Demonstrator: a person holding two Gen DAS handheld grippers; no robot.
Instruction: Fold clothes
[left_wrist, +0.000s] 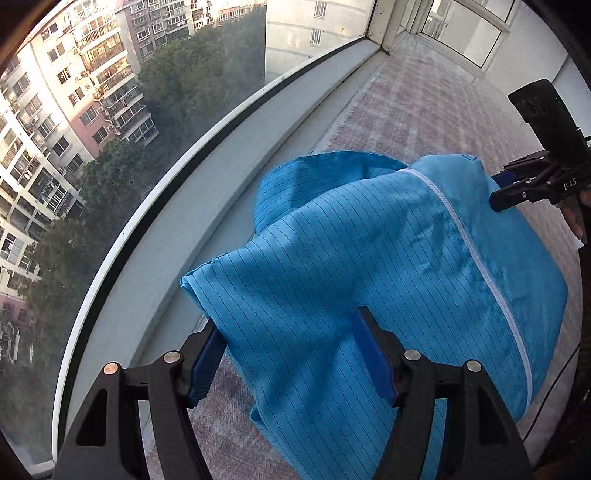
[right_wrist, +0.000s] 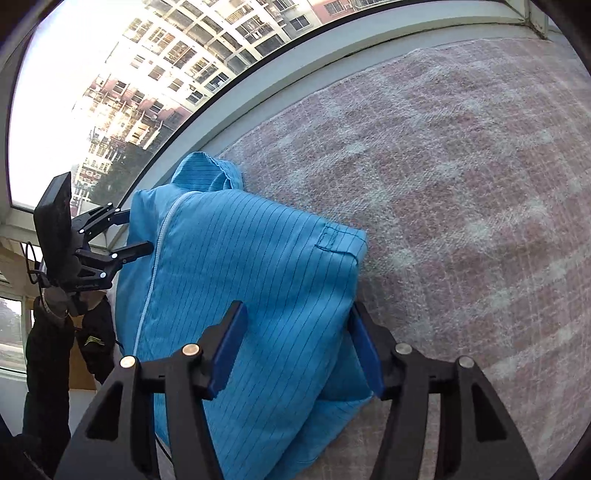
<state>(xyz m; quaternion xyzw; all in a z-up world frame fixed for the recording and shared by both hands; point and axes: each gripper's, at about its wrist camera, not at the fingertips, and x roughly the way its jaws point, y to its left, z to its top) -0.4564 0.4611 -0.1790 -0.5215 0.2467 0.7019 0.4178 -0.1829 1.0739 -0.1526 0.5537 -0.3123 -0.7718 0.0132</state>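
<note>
Jaws of the left gripper (left_wrist: 295, 354) are seen spread apart at the bottom of the left wrist view, with a fold of the blue pinstriped zip-front garment (left_wrist: 369, 258) draped between the blue pads; whether the pads press on the cloth cannot be told for certain, though a gap shows at the left pad. Jaws of the right gripper (right_wrist: 295, 350) stand likewise parted at the bottom of the right wrist view, the folded bundle lying between them without a clear pinch. The garment is heaped on the pink-and-white woven blanket (right_wrist: 461, 166), just beside the grey window sill (left_wrist: 207, 206). Its long axis is judged to follow the white zipper (left_wrist: 476, 251), running from upper centre to lower right in the left view. Each gripper sits at an opposite end of the bundle, so neither is clearly nearer.
</note>
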